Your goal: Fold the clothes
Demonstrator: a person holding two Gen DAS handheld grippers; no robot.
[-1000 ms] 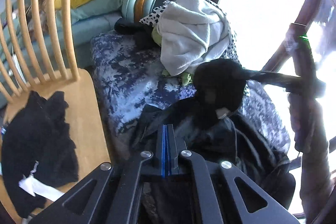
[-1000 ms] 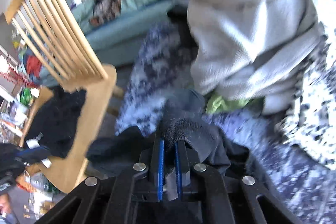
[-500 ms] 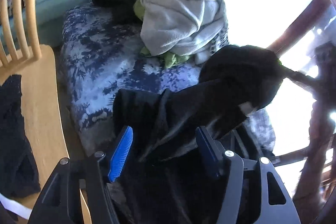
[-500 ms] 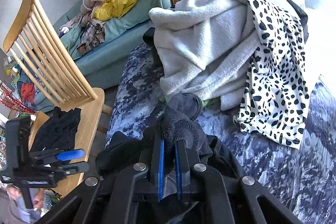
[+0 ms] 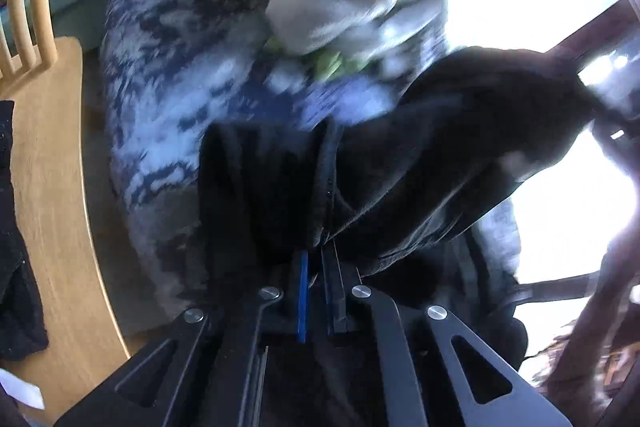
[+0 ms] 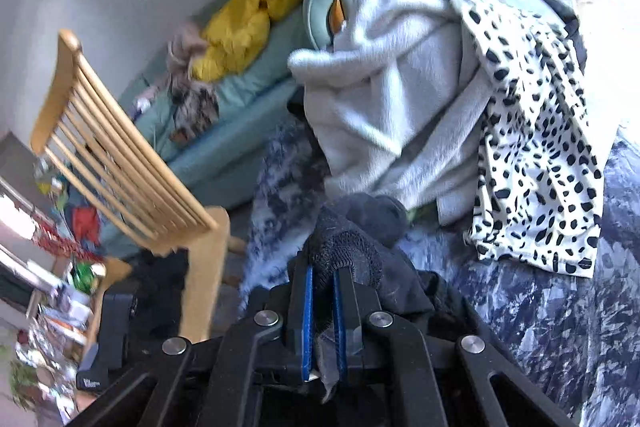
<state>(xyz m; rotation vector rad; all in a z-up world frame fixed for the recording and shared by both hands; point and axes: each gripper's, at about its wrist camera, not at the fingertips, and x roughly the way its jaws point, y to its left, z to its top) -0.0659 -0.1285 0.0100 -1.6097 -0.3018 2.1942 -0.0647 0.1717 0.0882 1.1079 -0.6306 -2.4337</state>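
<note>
A black garment (image 5: 420, 167) hangs stretched between my two grippers above a blue and white patterned bed (image 5: 172, 99). My left gripper (image 5: 316, 259) is shut on a seamed edge of the garment close to the camera. My right gripper (image 6: 324, 279) is shut on a bunched knitted edge of the same black garment (image 6: 344, 247). The right gripper also shows at the far right of the left wrist view (image 5: 616, 135), holding the garment's raised end. The left wrist view is blurred by motion.
A pile of clothes lies on the bed: a white fleece (image 6: 384, 99), a black-spotted white cloth (image 6: 536, 155), something green (image 5: 332, 59). A wooden chair (image 6: 120, 155) stands left of the bed with black clothes (image 5: 16, 227) on its seat. A teal sofa (image 6: 240, 115) holds a yellow garment.
My left gripper opened half a second ago and has now shut on the black garment's edge. The right gripper kept its hold and stayed raised.
</note>
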